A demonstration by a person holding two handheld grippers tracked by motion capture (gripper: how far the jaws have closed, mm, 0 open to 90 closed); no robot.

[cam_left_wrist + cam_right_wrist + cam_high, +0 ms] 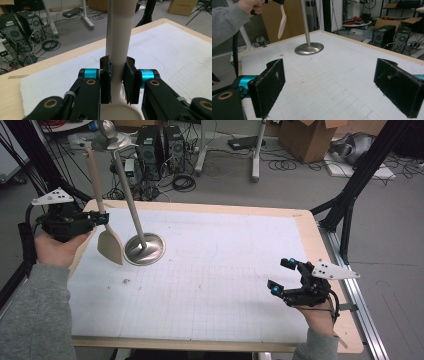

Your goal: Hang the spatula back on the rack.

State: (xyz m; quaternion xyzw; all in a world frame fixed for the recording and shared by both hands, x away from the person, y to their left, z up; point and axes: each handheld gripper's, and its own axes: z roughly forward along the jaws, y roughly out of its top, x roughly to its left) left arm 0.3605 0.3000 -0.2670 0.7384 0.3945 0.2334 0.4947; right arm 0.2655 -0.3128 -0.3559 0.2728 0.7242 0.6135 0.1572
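A beige spatula (109,242) hangs upright above the table's left side, blade down and handle up. My left gripper (102,218) is shut on its handle (119,50) just above the blade, pads pressed on both sides. Right beside it stands a metal stand (144,249) with a round base and a tall slanted rod; it also shows far off in the right gripper view (309,48), with the spatula (282,22) to its left. My right gripper (281,276) hovers over the table's right front, jaws wide open and nothing between the pads (270,86).
The wooden table (320,255) carries a white gridded mat (220,270). Black frame legs (350,195) stand off the right edge. On the floor beyond are computer towers (159,147), cables and a cardboard box (310,137).
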